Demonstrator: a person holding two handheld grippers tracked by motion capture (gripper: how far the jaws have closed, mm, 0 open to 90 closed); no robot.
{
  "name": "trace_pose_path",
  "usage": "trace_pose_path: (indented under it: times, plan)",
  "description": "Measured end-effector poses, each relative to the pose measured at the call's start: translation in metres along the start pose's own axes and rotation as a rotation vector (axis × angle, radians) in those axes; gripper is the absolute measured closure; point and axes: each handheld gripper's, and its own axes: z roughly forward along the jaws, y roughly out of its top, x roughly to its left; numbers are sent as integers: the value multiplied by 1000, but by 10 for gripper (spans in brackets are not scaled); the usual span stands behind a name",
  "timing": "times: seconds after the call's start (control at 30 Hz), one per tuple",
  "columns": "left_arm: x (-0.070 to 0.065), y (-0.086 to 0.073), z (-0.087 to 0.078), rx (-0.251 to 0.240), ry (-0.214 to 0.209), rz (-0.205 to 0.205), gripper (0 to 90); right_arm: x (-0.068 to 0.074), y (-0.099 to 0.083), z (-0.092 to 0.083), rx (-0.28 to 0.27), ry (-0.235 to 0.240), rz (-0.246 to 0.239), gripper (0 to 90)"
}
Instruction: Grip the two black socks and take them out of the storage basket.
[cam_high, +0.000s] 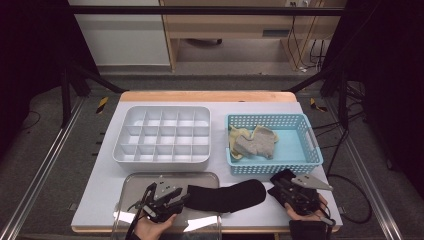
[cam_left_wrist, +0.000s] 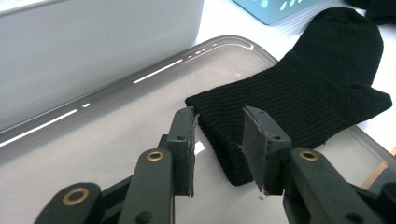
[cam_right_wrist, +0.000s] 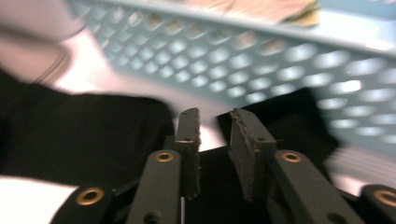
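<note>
A long black sock (cam_high: 230, 195) (cam_left_wrist: 317, 84) lies across the front of the table, its cuff on a clear plastic tray (cam_high: 131, 190) (cam_left_wrist: 93, 154). My left gripper (cam_high: 182, 197) (cam_left_wrist: 218, 116) rests low over that tray, open, with the cuff's corner between its jaws and no pad pressing on it. A second black sock (cam_high: 284, 176) (cam_right_wrist: 289, 116) lies in front of the blue basket (cam_high: 272, 168) (cam_right_wrist: 280, 60). Over it, my right gripper (cam_high: 279, 186) (cam_right_wrist: 215, 116) stands open, a bright gap showing between its pads. The right gripper view is blurred.
A white divided organizer (cam_high: 160, 159) (cam_left_wrist: 93, 51) stands behind the clear tray. The blue basket holds grey and yellowish socks (cam_high: 255, 144). The table's front edge runs just below both hands.
</note>
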Motion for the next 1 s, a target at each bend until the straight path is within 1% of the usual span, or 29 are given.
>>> trace_pose_path:
  times: [0.07, 0.1, 0.13, 0.17, 0.2, 0.23, 0.27, 0.3, 0.33, 0.37, 0.4, 0.43, 0.47, 0.53, 0.6, 0.63, 0.67, 0.7, 0.73, 0.77, 0.8, 0.87, 0.93, 0.97, 1.0]
  plan:
    - [0, 0, -1, 0, 0, 4, 634, 8, -4, 9, 43, 1, -26, 651]
    - [0, 0, -1, -2, 0, 3, 634, 10, -6, 12, 49, -6, -38, 637]
    - [0, 0, -1, -4, 0, 1, 633, 12, -9, 15, 65, -20, -59, 638]
    - [0, 0, -2, -5, 1, 2, 633, 13, -11, 18, 86, -33, -63, 642]
    - [0, 0, -2, -5, 1, 2, 633, 13, -11, 18, 86, -33, -63, 642]
    - [0, 0, -2, -5, 1, 2, 633, 12, -15, 21, 109, -46, -64, 685]
    - [0, 0, -2, -5, 1, 2, 633, 12, -15, 21, 109, -46, -64, 685]
    - [1, 0, -2, -5, 2, 2, 633, 10, -17, 21, 109, -52, -52, 750]
    - [0, 0, -2, -4, 1, 1, 633, 10, -16, 20, 112, -55, -55, 814]
    - [0, 0, -2, -4, 2, 1, 633, 11, -16, 19, 123, -55, -48, 846]
    - [0, 0, -2, -4, 2, 0, 633, 9, -16, 18, 121, -54, -52, 860]
    - [1, 0, -2, -4, 3, 0, 634, 8, -15, 16, 120, -44, -36, 867]
    - [1, 0, -2, -4, 3, 0, 633, 8, -15, 16, 120, -44, -36, 867]
    - [1, 0, -2, -3, 4, 0, 633, 0, -12, 5, 84, -51, -9, 868]
    - [1, 0, -1, -3, 4, -2, 633, -6, -11, -4, 64, -67, 4, 865]
    - [1, 0, -1, -2, 3, -2, 633, -9, -11, -8, 59, -77, 19, 863]
    - [1, 0, -1, 0, 2, 0, 633, -13, -12, -10, 53, -89, 25, 861]
    - [1, 0, -1, 0, 2, 0, 633, -13, -12, -10, 53, -89, 25, 861]
    - [1, 0, -1, 1, 1, 1, 633, -20, -14, -13, 72, -116, 47, 859]
    - [1, 0, -1, 1, 1, 1, 633, -23, -15, -14, 77, -125, 62, 859]
    - [1, 0, -1, 1, 1, 0, 633, -25, -16, -13, 92, -139, 64, 857]
    - [1, 0, 0, 3, 2, -1, 633, -27, -18, -11, 124, -149, 72, 844]
    - [1, 0, 0, 1, 2, -5, 631, -28, -19, -10, 130, -152, 71, 829]
    - [1, 0, 0, 4, 1, -1, 631, -27, -19, -8, 139, -157, 69, 809]
    - [1, 0, -1, 3, 0, -1, 630, -25, -17, -8, 129, -153, 65, 755]
